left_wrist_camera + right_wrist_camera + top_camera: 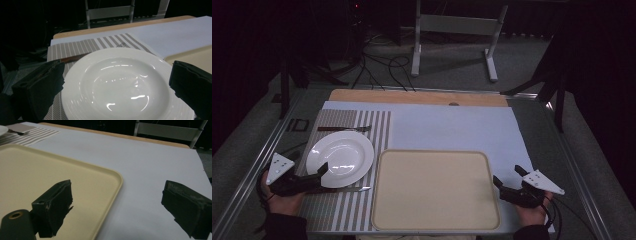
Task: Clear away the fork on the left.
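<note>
A white deep plate (340, 158) (117, 87) rests on a striped placemat (337, 212) at the left. My left gripper (320, 178) (117, 67) is at the plate's near-left rim, open wide, with the rim between its two jaws and no pad pressing on it. A fork (344, 128) (72, 58) with a dark handle lies beyond the plate, and a knife (348, 189) lies on its near side. A beige tray (434, 192) (37, 170) lies bare in the middle. My right gripper (507, 176) (117, 190) is open at the tray's right edge, holding nothing.
A pale sheet (452, 127) (140, 157) covers the table beyond and to the right of the tray. The wooden table edge (412, 97) runs along the back. A metal stand (452, 30) and cables (382, 70) are on the floor behind the table.
</note>
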`<state>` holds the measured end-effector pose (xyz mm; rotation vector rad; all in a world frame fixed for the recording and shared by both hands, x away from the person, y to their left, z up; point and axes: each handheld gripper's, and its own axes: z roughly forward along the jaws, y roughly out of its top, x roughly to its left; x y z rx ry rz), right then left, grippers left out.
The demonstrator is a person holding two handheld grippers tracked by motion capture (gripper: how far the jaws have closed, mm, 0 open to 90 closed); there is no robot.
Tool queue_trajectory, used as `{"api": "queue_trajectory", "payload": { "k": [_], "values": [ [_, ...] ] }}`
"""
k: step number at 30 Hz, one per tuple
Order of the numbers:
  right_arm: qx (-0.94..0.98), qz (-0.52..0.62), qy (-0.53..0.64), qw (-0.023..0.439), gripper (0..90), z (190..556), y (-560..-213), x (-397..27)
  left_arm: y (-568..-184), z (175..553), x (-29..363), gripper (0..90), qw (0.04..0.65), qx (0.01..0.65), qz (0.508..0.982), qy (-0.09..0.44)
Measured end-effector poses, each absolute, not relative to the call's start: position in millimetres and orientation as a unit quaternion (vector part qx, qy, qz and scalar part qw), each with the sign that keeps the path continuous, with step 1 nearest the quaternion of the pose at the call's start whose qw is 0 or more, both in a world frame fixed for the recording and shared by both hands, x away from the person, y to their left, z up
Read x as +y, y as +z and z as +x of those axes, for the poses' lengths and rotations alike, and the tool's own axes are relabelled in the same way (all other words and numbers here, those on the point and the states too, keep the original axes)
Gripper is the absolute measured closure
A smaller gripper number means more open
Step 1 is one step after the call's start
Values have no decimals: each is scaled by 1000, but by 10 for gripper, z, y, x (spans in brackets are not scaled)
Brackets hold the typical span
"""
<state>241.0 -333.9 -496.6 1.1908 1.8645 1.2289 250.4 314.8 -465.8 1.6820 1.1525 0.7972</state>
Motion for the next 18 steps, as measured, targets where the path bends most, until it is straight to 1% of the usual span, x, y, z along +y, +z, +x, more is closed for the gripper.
{"api": "queue_trajectory", "payload": {
  "k": [18],
  "values": [
    [717,437,458,292,98,2419,-4979,-3304,-4562,2626,3255,0,452,467,685,329]
  ]
}}
